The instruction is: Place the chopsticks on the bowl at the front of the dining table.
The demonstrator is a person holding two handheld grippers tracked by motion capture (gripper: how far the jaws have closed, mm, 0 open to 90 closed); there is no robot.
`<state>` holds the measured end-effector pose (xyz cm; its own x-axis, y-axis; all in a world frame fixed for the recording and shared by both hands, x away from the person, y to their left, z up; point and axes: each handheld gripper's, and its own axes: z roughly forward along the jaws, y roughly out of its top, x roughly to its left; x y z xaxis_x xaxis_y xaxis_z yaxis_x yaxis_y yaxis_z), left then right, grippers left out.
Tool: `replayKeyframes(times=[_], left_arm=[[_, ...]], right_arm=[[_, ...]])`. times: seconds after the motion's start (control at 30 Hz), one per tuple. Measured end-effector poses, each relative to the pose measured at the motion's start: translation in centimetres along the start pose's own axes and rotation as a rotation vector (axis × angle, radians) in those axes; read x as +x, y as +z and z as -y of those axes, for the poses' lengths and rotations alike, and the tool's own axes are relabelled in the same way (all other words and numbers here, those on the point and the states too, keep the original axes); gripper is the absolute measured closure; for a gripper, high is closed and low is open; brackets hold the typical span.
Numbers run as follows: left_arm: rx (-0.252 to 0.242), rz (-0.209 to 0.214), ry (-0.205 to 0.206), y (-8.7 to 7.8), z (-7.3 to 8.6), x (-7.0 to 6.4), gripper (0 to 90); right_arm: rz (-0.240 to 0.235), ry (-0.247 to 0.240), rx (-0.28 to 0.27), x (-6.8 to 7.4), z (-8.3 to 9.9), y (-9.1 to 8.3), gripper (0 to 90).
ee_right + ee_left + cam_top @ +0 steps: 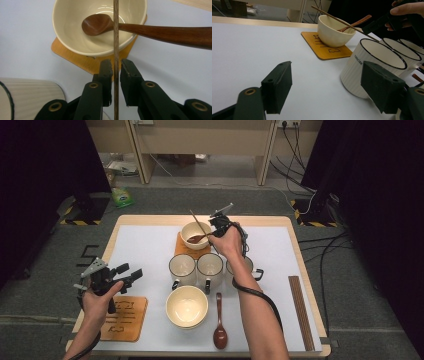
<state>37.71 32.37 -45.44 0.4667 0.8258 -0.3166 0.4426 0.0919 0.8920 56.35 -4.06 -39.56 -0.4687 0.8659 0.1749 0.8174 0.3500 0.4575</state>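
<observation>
Between the jaws of my right gripper (115, 68) I held a thin wooden chopstick (115, 30), the two black jaws nearly together and clamped on its shaft. Its far end reached forward across a cream bowl (72, 30) directly ahead of that gripper. A brown wooden spoon (150, 31) lay in this bowl, its scoop resting inside and its handle sticking out over the rim to the gripper's right, crossing beneath the chopstick. Under the bowl sat an orange-brown coaster (75, 60), one corner showing just ahead of the jaws. Nearer to me than the right gripper stood three white mugs (210, 267) in a row, and closer still a second cream bowl (187, 306) with another spoon (219, 322) lying beside it.

My left gripper (119, 276) hovered well off to the left of all this, jaws wide apart and holding nothing. Just below my left hand lay a second coaster (127, 320), and one mug (372, 67) stood close ahead of that gripper's right jaw.
</observation>
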Motion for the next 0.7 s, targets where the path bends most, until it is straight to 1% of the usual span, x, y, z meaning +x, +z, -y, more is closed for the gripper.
replayKeyframes(times=[0.07,0.27,0.47,0.7], left_arm=[[-0.001,0.0,-0.001,0.0,0.0,0.0,24.6],[-0.005,-0.002,-0.002,-0.1,0.0,0.0,24.4],[-0.004,-0.003,0.001,-0.1,0.0,0.0,24.4],[-0.001,-0.003,0.001,0.0,0.0,-0.1,24.3]], right_arm=[[-0.007,0.005,-0.006,-0.1,0.1,-0.4,76.4],[0.0,0.027,-0.033,-0.5,0.5,-2.0,72.7],[0.012,0.051,-0.048,-1.5,1.2,-3.4,68.8],[0.023,0.07,-0.063,-2.4,1.8,-4.7,67.1]])
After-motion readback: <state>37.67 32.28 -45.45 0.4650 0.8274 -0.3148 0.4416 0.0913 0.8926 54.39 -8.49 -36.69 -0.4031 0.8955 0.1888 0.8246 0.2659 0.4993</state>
